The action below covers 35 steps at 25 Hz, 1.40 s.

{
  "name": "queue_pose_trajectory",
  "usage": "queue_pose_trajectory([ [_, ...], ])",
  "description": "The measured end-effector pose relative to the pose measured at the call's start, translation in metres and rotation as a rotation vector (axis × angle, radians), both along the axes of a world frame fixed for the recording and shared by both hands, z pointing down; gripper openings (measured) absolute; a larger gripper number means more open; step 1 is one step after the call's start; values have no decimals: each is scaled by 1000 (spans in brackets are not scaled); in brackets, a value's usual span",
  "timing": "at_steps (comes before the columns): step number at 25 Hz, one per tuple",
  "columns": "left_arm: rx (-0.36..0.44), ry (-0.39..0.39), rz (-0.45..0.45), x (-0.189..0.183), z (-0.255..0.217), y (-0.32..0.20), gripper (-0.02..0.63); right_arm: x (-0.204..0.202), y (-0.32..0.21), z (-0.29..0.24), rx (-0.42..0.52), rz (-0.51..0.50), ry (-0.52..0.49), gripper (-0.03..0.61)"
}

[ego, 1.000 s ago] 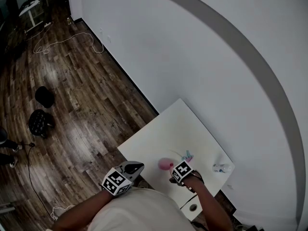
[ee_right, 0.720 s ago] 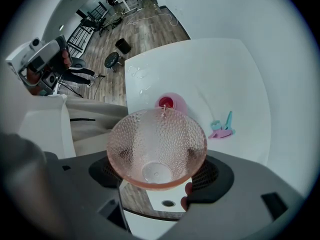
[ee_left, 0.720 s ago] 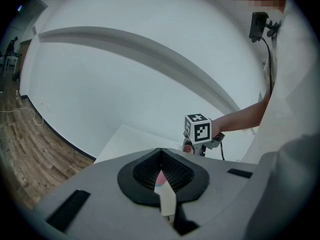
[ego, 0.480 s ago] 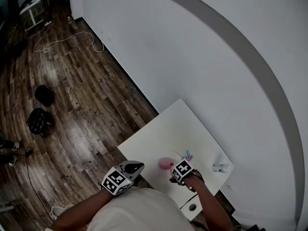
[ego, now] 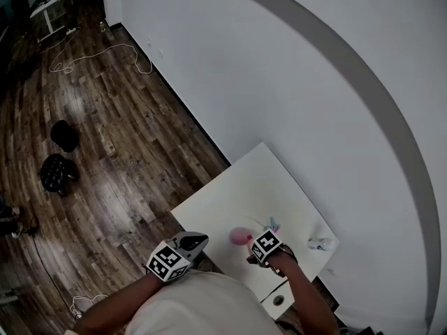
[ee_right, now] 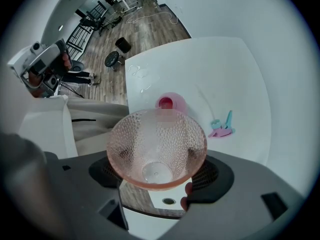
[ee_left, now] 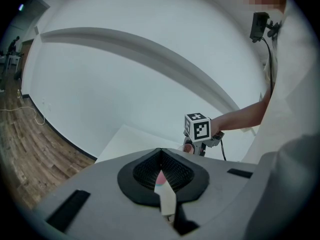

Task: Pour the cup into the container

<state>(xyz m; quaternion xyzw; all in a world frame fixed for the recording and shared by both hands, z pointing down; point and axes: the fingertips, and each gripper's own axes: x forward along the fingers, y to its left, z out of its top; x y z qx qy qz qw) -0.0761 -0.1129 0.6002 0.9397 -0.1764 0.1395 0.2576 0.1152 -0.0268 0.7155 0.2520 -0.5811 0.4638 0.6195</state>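
cup (ee_right: 157, 149) was gripped by right gripper (ee_right: 160, 173), tipped above container (ee_right: 169, 103) | looked emptied, pour reckoned basically done, put-down left | left gripper (ee_left: 161, 166) was seen closed, empty

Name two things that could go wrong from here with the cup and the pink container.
The cup, clamped in the right hand-held gripper, has a far wider mouth than the small pink container, so anything poured may splash onto the table.
The container stands fairly near the table's edge on the person's side; a knock from the cup might push it off.
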Motion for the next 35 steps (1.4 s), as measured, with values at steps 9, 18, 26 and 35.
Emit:
queue_pose_trajectory([
  [9,-1,8,-11,-1,1,-1,11,0,1,0,-23,-22,5,373],
  [18,-4,15,-18,-5,1,-2,12,-2,1,-1,-43,-29,11,373],
  [26,-6,15,-15,-5,1,-1,11,-3,2,-3,-55,-32,10,373],
  [35,-5,21,-16,-8,3,-2,12,-5,2,-2,-68,-36,16,373],
])
